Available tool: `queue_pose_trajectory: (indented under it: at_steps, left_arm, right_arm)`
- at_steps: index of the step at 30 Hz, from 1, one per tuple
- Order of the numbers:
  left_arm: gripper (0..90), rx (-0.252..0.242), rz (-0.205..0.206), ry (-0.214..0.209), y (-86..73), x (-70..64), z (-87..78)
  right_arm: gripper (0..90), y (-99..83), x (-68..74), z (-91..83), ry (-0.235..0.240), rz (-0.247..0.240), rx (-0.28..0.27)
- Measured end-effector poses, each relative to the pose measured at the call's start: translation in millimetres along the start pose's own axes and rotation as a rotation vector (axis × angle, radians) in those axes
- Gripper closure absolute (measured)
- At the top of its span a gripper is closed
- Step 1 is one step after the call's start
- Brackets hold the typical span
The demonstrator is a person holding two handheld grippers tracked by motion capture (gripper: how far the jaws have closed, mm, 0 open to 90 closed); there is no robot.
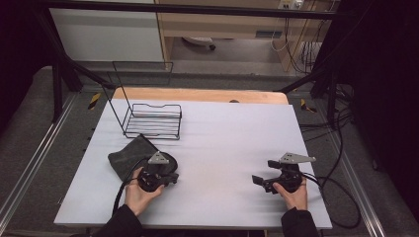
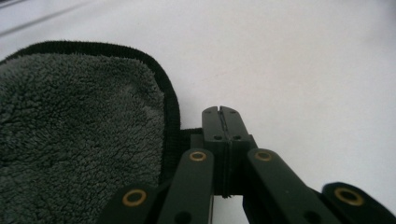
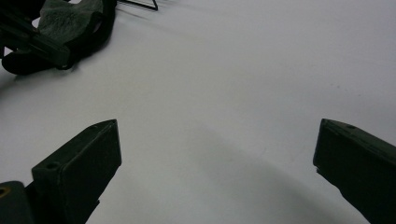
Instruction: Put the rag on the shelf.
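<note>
Both tongs matter here — left tongs (image 2: 221,113), pressed together beside the grey cloth (image 1: 129,157), should lift its hem slowly; right tongs (image 3: 217,154), spread wide, wait well apart from it.

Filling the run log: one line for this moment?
left tool: shut, at cloth edge | right tool: open, holds nothing | rack: far left of table
</note>
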State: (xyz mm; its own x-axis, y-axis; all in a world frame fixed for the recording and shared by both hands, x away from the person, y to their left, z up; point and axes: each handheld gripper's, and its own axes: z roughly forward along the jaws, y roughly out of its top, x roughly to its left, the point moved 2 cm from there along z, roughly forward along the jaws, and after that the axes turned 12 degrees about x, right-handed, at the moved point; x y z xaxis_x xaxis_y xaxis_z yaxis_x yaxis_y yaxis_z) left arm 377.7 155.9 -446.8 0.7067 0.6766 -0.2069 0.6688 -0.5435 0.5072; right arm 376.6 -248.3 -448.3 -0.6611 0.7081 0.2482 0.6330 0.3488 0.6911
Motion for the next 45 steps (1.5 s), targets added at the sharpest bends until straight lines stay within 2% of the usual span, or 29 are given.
queue_pose_trajectory:
  at_steps: [6,8,13,14,15,17,19,24,25,26,28,32,34,35,39,42,45]
  left_arm:
    - [90.0,-0.007,0.009,-0.024,4.5,-3.2,-3.2]
    - [90.0,-0.018,0.008,-0.047,8.3,-9.1,-3.4]
    - [90.0,-0.028,0.022,-0.078,22.6,-25.2,2.2]
    - [90.0,-0.028,0.022,-0.078,22.6,-25.2,2.2]
    - [90.0,-0.025,0.038,-0.083,28.9,-34.2,6.6]
    - [90.0,-0.028,0.042,-0.089,31.8,-38.6,9.2]
    - [90.0,-0.036,0.052,-0.112,38.9,-50.3,16.0]
    - [90.0,-0.027,0.092,-0.152,43.1,-72.3,27.9]
    - [90.0,-0.027,0.092,-0.152,43.1,-72.3,27.9]
    - [90.0,-0.018,0.115,-0.154,41.6,-80.7,30.9]
    - [90.0,-0.008,0.127,-0.141,40.5,-84.2,34.1]
    - [87.2,-0.001,0.115,-0.14,39.5,-79.3,34.0]
    - [72.5,-0.004,0.102,-0.145,39.5,-77.5,30.4]
    - [68.3,-0.014,0.105,-0.133,37.8,-74.2,19.7]
    - [53.8,-0.034,0.113,-0.06,28.0,-63.0,-5.1]
    - [47.7,-0.049,0.087,-0.018,14.7,-52.2,-21.0]
    - [40.5,-0.036,0.062,0.054,-2.3,-37.8,-31.3]
  right_arm:
    - [1.6,0.0,0.4,0.7,0.002,0.002,0.002]
    - [1.5,0.0,0.3,0.6,0.002,0.001,0.002]
    - [1.6,0.0,0.3,0.6,0.003,0.001,0.001]
    - [1.6,0.1,0.1,0.3,0.003,-0.002,0.001]
    - [1.6,0.1,0.2,0.1,0.002,0.0,-0.001]
    - [1.6,0.1,0.0,-0.3,0.002,-0.002,-0.002]
    - [1.5,0.0,-0.2,-0.6,0.001,-0.004,-0.002]
    - [1.6,0.2,-0.1,-1.2,0.0,-0.001,-0.004]
    - [1.6,0.2,-0.1,-1.3,-0.001,-0.001,-0.004]
    - [1.7,0.3,-0.2,-1.4,-0.001,-0.002,-0.005]
    - [2.0,0.6,-0.2,-1.3,-0.003,-0.004,-0.008]
    - [4.4,2.1,3.5,-0.4,-0.004,-0.014,-0.003]
    - [5.7,4.5,6.7,0.2,0.005,-0.022,-0.012]
    - [6.8,5.9,8.5,0.6,0.007,-0.029,-0.018]
    - [13.6,12.5,18.2,5.7,0.005,-0.061,-0.017]
    - [17.6,19.3,29.3,15.6,0.011,-0.075,0.006]
    - [21.3,27.9,40.9,28.9,0.016,-0.099,0.035]
